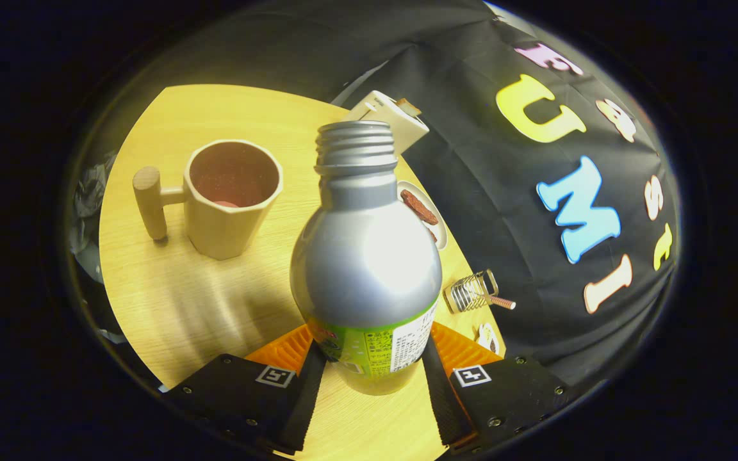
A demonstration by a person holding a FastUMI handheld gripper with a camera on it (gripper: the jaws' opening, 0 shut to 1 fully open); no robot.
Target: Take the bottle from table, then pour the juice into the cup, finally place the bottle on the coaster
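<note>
A silver metal bottle (365, 262) with a green label and an uncapped threaded neck stands between my fingers. My gripper (369, 368) is shut on the bottle, both pads pressing its lower labelled part. The view is tilted, so the bottle and the table look slanted. Beyond the fingers to the left sits a beige cup (231, 195) with a wooden peg handle, its mouth open and a dark reddish inside showing. It stands apart from the bottle on the round wooden table (177, 301).
Behind the bottle lies a small plate (430, 218) with brown food pieces. A white box (391, 118) sits at the table's far edge. A small metal coil holder (475, 291) stands near the right edge, close to the black cloth wall.
</note>
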